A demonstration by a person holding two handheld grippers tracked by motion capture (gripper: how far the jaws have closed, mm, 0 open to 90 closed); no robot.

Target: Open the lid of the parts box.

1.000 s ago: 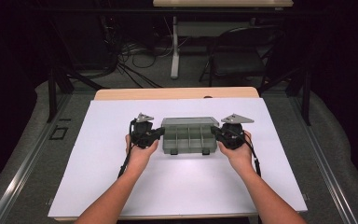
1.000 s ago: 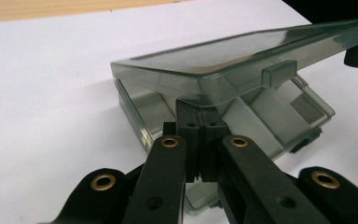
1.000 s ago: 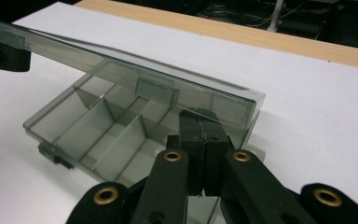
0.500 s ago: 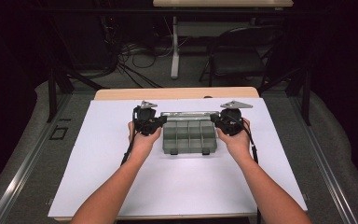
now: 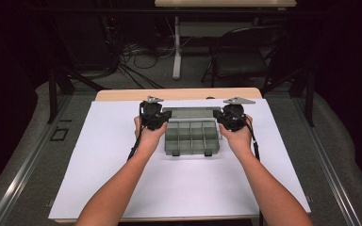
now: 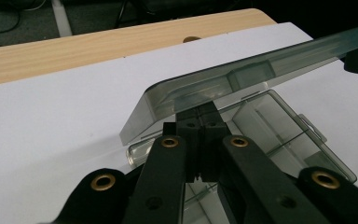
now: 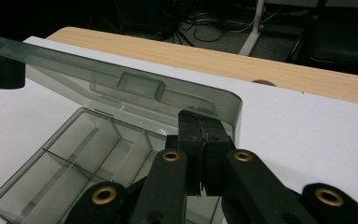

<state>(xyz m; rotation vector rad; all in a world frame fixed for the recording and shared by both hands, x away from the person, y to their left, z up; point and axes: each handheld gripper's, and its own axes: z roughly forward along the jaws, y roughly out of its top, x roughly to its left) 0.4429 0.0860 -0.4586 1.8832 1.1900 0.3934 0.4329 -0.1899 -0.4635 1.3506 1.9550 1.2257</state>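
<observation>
A smoky grey plastic compartment box [image 5: 191, 139] lies mid-table on the white sheet, its hinged lid [image 5: 191, 113] lifted and tilted back. My left gripper [image 5: 165, 121] is at the lid's left front corner and my right gripper [image 5: 218, 121] at its right front corner. In the left gripper view the jaws [image 6: 199, 112] are shut, tips tucked under the lid's rim [image 6: 242, 77], with the open base [image 6: 279, 126] below. The right gripper view mirrors this: shut jaws [image 7: 199, 116] under the lid [image 7: 135, 84], above empty compartments [image 7: 74, 154].
The white sheet [image 5: 122, 179] covers most of the wooden table [image 5: 122, 94], whose far edge stays bare. Beyond the table stand a dark chair [image 5: 245, 56], a table leg [image 5: 176, 47] and floor cables. Metal rails run along both sides.
The lid was down a second ago. Both grippers have moved away from the person and upward, swinging the lid open on its far hinge.
</observation>
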